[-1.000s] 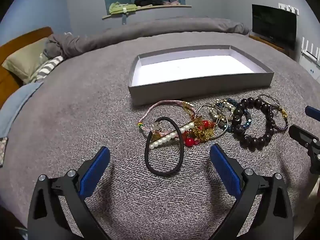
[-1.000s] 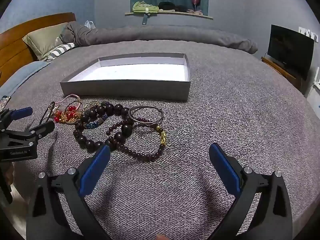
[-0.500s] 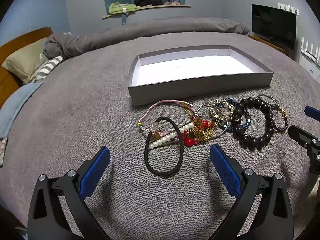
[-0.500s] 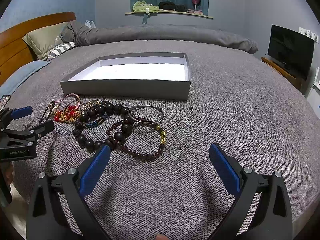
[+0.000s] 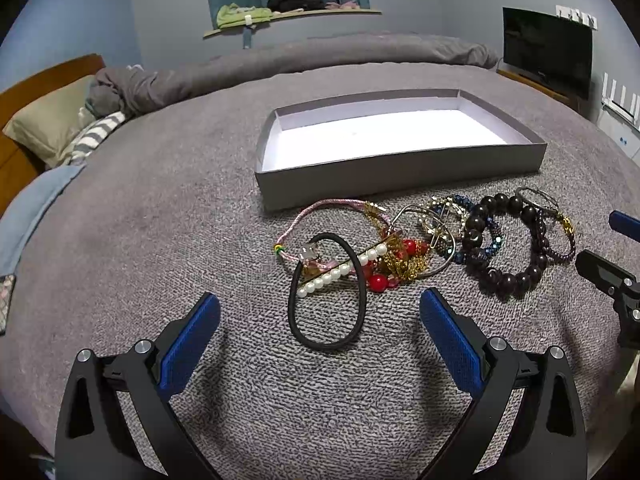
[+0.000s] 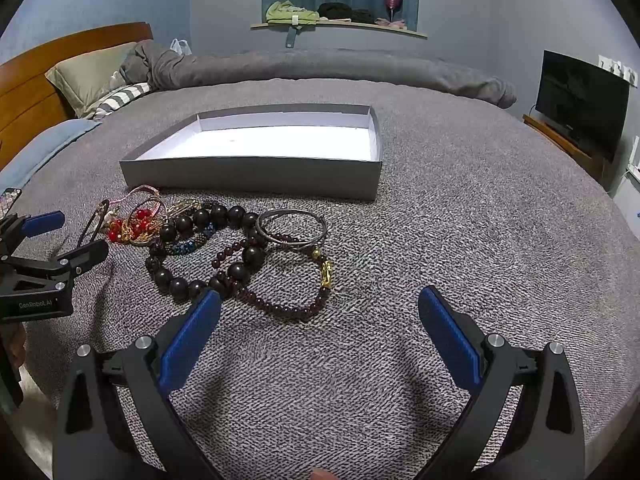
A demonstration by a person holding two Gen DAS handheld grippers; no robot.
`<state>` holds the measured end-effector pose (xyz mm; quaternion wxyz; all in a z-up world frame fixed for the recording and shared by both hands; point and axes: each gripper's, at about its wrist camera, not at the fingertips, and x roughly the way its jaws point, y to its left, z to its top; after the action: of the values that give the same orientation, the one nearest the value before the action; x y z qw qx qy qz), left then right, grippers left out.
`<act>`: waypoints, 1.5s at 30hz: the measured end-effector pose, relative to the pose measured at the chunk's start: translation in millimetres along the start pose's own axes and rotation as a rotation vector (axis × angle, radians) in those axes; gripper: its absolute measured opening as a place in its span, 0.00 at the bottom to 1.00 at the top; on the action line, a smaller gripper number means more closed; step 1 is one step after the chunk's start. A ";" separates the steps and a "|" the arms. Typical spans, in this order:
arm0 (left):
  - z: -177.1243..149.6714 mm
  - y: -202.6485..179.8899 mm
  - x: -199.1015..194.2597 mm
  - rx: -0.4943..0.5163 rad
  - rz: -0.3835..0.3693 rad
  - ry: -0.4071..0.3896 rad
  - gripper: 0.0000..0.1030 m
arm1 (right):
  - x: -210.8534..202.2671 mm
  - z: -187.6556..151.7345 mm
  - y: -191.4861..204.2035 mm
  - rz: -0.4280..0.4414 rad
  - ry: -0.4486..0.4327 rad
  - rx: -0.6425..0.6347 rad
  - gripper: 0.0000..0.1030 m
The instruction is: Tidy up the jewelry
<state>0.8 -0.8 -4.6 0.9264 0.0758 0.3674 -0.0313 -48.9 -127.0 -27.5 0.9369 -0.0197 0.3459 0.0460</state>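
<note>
Left wrist view first: grey bedspread (image 5: 140, 208) filling most of the frame, bearing one shallow grey tray (image 5: 400, 168) with a bare white floor, nothing in it yet. Just in front of the tray's near wall, one tangled heap of jewelry, touching and overlapping. Counted as far as the tangle allows: one large dark bead bracelet (image 5: 504, 240), one black hair tie (image 5: 326, 292) at the end of the heap farthest from the tray, one pink cord bracelet (image 5: 332, 206) closest to the tray wall, one thin silver bangle (image 6: 291, 226), one small dark-red bead bracelet (image 6: 280, 304) with a gold charm, one pearl bar clip (image 5: 342, 270) lying across the hair tie, plus red beads and gold chain too knotted to count.

Two grippers, both spread wide and holding nothing: left gripper (image 5: 320, 320) hovering over the hair tie, right gripper (image 6: 319, 312) over the small bead bracelet.

Probably best to start from the heap's loose outer pieces, pinching a single strand only, lifting slowly to check for snags, then setting each apart inside the tray.
</note>
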 end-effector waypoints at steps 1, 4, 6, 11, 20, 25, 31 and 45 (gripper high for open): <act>0.0 -0.6 -0.1 0.001 0.000 0.000 0.98 | 0.0 0.0 0.0 0.000 0.000 -0.001 0.95; 0.0 -0.7 0.0 0.001 0.000 0.000 0.98 | 0.1 0.1 0.1 0.000 0.003 0.001 0.95; 0.0 -0.6 -0.1 0.000 -0.001 0.001 0.98 | -0.4 0.7 0.0 -0.001 0.003 0.001 0.95; 0.4 0.0 0.2 0.001 -0.002 0.001 0.98 | 0.3 1.5 0.1 -0.001 0.006 -0.002 0.95; -0.2 -0.9 0.7 0.002 -0.004 0.004 0.98 | 1.0 3.0 0.8 -0.001 0.010 -0.004 0.95; 0.0 1.9 2.3 -0.007 -0.033 0.018 0.98 | 1.2 4.2 2.1 -0.001 0.009 -0.004 0.95; 0.4 0.5 -0.1 0.017 -0.046 0.006 0.98 | 2.1 4.9 2.3 0.001 0.009 0.000 0.95; 4.0 30.4 -13.1 -0.050 -0.073 -0.040 0.98 | 2.0 7.4 -3.1 0.032 0.004 0.014 0.95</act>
<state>-2.6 28.6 10.8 0.9335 0.0387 0.3518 -0.0575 -42.2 -129.4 -23.1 0.9355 -0.0076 0.3484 0.0583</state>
